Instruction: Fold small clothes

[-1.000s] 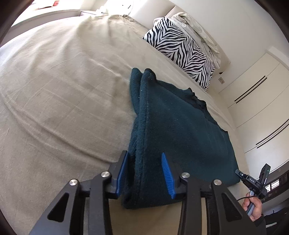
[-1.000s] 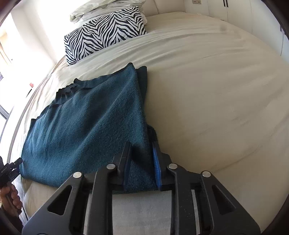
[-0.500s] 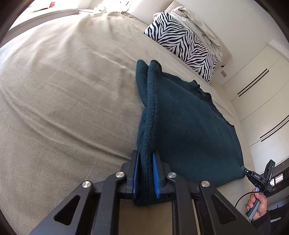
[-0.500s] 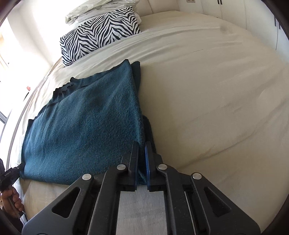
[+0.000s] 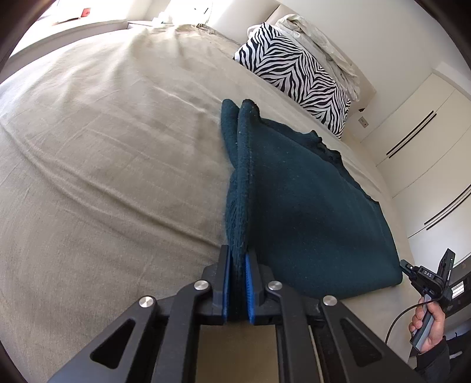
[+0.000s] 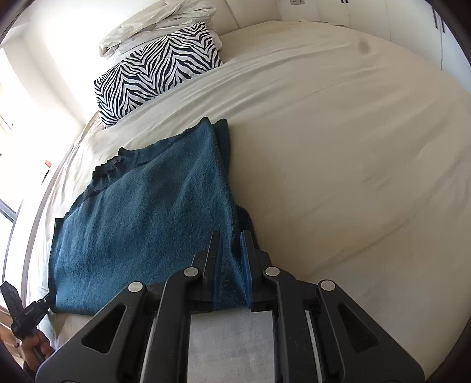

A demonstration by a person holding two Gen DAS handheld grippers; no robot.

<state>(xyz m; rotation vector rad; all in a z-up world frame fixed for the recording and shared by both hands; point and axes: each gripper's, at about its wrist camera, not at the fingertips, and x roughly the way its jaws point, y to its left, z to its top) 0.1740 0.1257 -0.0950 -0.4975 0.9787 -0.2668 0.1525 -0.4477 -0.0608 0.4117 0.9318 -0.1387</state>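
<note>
A dark teal fleece garment (image 5: 309,212) lies folded over on the beige bed sheet (image 5: 103,147). My left gripper (image 5: 237,259) is shut on one near corner of its raised edge. My right gripper (image 6: 231,244) is shut on the other near corner of the same garment (image 6: 141,212), with its blue pads slightly apart around the thick cloth. The edge between the two corners is lifted into a ridge. The rest of the garment rests flat on the bed. Each view shows the other gripper at its frame edge (image 5: 426,280) (image 6: 20,312).
A zebra-print pillow (image 5: 294,73) and rumpled white bedding (image 6: 153,20) lie at the head of the bed. White wardrobe doors (image 5: 426,132) stand beyond the bed's side. Wide bare sheet (image 6: 338,147) stretches beside the garment.
Both grippers closed from open onto the garment's near corners. The pinched edge has risen slightly off the sheet, and the right jaws now sit a little wider around the cloth.
</note>
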